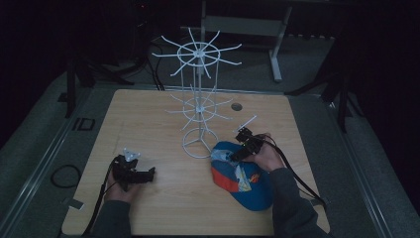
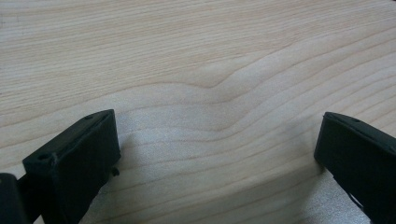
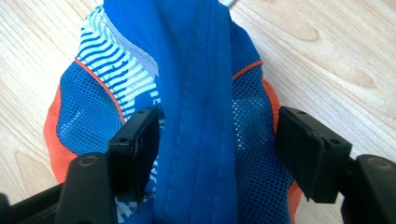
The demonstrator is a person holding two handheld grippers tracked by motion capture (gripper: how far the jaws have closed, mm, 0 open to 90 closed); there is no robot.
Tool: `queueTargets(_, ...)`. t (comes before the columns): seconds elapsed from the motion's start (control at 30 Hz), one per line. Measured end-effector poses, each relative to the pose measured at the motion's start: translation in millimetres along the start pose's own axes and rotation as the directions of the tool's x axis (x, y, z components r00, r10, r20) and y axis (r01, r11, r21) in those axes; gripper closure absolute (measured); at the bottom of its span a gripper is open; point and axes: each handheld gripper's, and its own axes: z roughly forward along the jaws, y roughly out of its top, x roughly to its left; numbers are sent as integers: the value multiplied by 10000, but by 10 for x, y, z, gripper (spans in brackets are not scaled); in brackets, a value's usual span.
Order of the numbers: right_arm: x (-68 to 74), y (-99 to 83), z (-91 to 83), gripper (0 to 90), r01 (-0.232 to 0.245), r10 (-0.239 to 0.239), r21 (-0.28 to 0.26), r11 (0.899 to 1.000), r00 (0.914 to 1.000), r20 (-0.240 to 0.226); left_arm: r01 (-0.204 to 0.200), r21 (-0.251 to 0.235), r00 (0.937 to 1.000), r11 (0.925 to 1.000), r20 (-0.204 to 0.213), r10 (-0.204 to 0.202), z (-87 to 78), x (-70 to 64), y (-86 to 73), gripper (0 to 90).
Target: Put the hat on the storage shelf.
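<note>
A blue cap [image 1: 247, 184] with orange trim, mesh sides and a white striped panel lies on the wooden table's right front. My right gripper [image 1: 236, 154] hovers at its far edge. In the right gripper view the cap [image 3: 196, 60] rises in a blue fold between the jaws; my right gripper [image 3: 215, 140] is open, its jaws set to either side of the fold, the left one touching fabric. My left gripper [image 1: 148, 174] rests at the table's left front. It [image 2: 217, 149] stands open over bare wood with nothing between its fingers.
A white wire display rack [image 1: 198, 89] with two tiers of radiating hooks stands on a ring base at the table's middle back. The light wooden table [image 1: 148, 114] has a small round hole near its far edge. Dark floor and stands surround it.
</note>
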Motion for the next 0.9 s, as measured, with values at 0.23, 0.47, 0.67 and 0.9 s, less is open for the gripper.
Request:
queueTargets(0.23, -14, 5, 32, 366, -10, 12, 144, 9999, 10000, -96, 3, -2, 10000, 10000, -1, -3, 0, 0, 0, 2)
queueTargets(0.47, -43, 17, 70, 410, 31, -25, 259, 9997, 9997, -252, 0, -2, 10000, 10000, -2, 0, 0, 0, 0, 2)
queueTargets(0.67, -41, 24, 87, 448, 85, -74, 303, 9995, 9993, -378, 3, -4, 10000, 10000, -2, -3, 0, 0, 0, 1)
queueTargets(0.9, -33, 45, 101, 495, 217, -198, 421, 9989, 9987, -466, 3, -2, 10000, 10000, -1, -3, 0, 0, 0, 2)
